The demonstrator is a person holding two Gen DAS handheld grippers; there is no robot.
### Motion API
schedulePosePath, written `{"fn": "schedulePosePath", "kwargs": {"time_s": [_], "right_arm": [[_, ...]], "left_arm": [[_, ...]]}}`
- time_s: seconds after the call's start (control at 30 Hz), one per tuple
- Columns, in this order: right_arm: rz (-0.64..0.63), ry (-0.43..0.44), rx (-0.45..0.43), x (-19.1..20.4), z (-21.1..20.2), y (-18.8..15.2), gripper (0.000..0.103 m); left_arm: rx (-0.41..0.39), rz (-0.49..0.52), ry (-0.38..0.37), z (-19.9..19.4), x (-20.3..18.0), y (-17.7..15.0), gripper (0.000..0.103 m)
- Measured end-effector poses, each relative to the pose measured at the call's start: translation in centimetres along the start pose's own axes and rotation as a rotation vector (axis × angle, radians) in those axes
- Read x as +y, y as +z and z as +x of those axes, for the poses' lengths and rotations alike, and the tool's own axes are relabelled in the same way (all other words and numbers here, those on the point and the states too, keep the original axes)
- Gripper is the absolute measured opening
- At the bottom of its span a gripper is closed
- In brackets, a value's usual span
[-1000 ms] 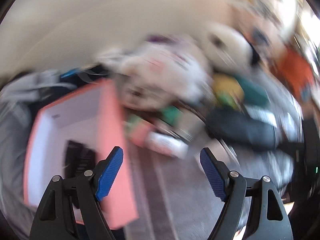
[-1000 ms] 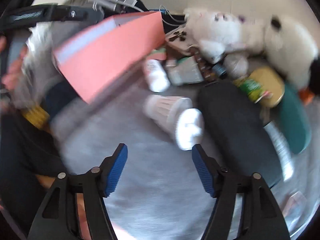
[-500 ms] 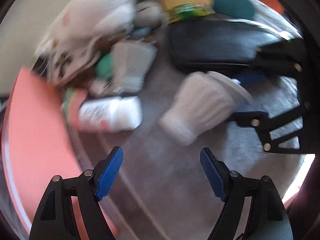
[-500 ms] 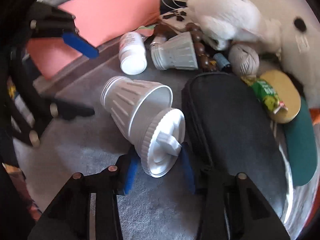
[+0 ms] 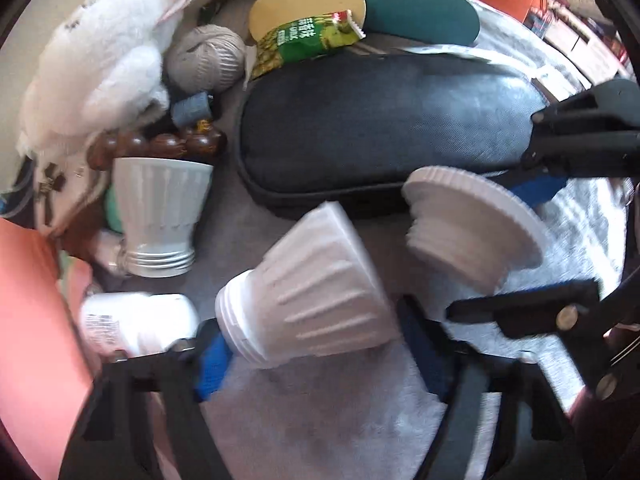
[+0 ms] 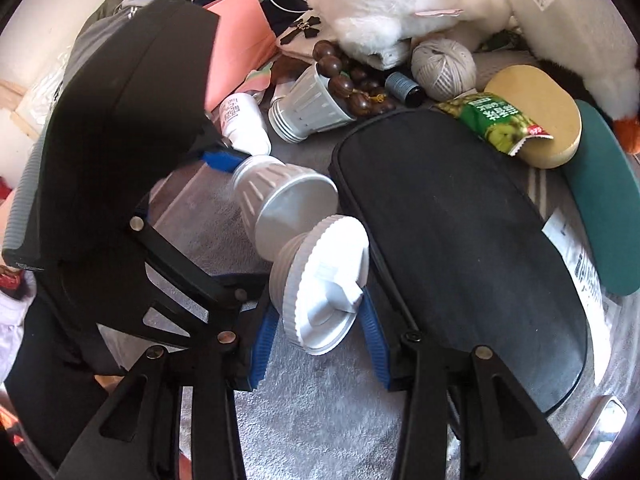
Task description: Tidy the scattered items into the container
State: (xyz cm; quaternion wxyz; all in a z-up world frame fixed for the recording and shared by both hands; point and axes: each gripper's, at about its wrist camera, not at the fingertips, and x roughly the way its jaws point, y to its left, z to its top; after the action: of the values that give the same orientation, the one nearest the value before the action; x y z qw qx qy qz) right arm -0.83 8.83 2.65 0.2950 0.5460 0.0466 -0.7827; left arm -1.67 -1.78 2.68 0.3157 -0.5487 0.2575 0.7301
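Note:
My left gripper is shut on a white ribbed cup, gripping it across its body; it also shows in the right wrist view. My right gripper is shut on the white screw lid, which sits just apart from the cup's mouth; the lid also shows in the left wrist view. The pink container lies at the left, partly hidden behind the left gripper in the right wrist view.
A black zip case lies right of the lid. A second ribbed cup, a white pill bottle, wooden beads, a yarn ball, a plush toy and a green snack packet crowd the grey cloth.
My left gripper moved in and closed on the white cup. My right gripper stayed shut on the lid, and lid and cup have come slightly apart.

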Motion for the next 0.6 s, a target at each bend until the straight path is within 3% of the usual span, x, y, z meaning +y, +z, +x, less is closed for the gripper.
{"fn": "schedulePosePath", "kwargs": {"time_s": [0.27, 0.47, 0.6], "right_arm": [[0.046, 0.010, -0.041, -0.1, -1.5, 0.2, 0.040], [0.093, 0.037, -0.178, 0.0, -4.6, 1.4, 0.040], [0.133, 0.061, -0.272, 0.0, -6.8, 1.7, 0.040]], "left_arm": [[-0.085, -0.068, -0.008, -3.7, 0.8, -1.3, 0.064], [-0.207, -0.167, -0.037, -8.8, 3.2, -2.5, 0.064], [-0.280, -0.242, -0.046, -11.5, 5.5, -0.9, 0.064]]}}
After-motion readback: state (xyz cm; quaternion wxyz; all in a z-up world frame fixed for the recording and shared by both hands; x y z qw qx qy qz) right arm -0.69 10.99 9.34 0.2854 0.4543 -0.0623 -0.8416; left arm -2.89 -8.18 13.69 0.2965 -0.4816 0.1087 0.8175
